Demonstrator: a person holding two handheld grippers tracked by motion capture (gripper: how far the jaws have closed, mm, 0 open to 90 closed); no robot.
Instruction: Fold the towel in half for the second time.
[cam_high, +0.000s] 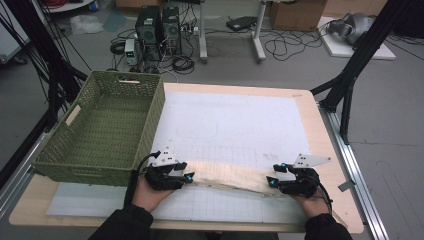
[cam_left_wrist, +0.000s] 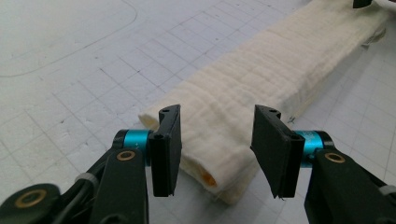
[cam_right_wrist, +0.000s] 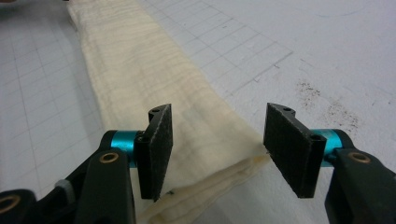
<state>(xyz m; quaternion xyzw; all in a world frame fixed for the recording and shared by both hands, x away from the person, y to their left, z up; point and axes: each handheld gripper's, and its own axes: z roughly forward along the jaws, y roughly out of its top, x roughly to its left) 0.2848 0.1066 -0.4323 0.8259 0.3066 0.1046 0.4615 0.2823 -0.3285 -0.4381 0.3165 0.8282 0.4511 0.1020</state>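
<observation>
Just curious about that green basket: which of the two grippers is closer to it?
Left. The left gripper sits at the cloth's end just beside the green basket's near corner; the right gripper is at the cloth's far end.

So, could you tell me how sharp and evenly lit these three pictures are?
High view: soft and low in detail, even light, faint shadows under the grippers; the folded cloth looks smeared. Left gripper view: cloth weave crisp mid-frame, the jaws slightly soft up close, no glare. Right gripper view: similar, the mat bright but not blown out, its grid fading toward the top.

Left hand-held gripper (cam_high: 189, 176) and right hand-held gripper (cam_high: 270, 181) face each other, jaws apart.
</observation>
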